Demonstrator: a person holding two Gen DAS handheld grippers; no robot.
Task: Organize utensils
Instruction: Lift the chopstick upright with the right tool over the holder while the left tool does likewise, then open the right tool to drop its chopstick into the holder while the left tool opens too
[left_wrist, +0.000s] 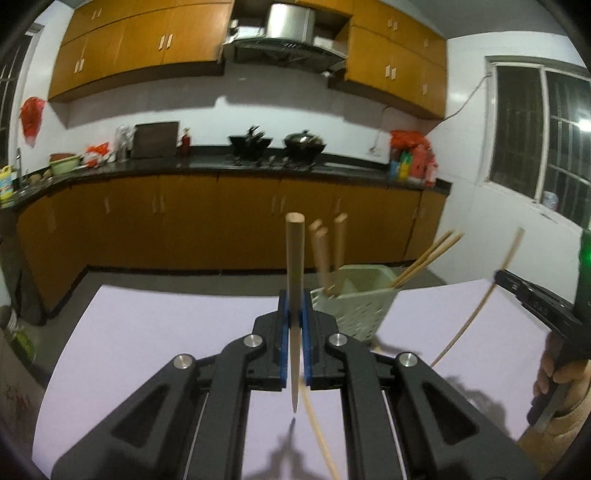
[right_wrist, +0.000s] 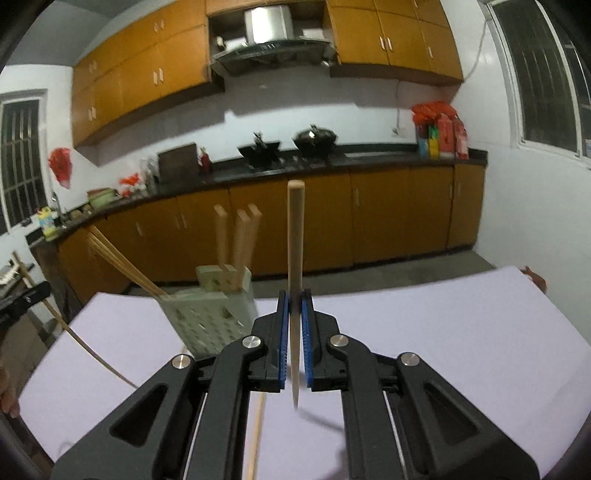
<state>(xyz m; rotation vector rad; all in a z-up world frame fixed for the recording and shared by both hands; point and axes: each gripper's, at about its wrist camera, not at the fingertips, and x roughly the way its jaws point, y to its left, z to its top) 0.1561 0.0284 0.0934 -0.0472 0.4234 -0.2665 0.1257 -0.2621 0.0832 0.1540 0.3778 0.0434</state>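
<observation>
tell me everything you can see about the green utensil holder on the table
The utensil holder is a pale green, plastic-looking basket with a perforated grid wall and a plain rim, divided into compartments. It stands upright on the white table, free of both grippers. Three thick wooden handles stick up from one compartment, and thin bamboo-coloured chopsticks lean out of another over its rim. The right wrist view shows the same holder with handles behind and chopsticks slanting left.

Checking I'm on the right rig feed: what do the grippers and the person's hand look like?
Both the left gripper and the right gripper are matte black linkages with round silver pivot bolts, triangular cut-outs and blue ribbed pads. In the left wrist view, the person's right hand shows a tan sleeve cuff. No cables are visible.
</observation>
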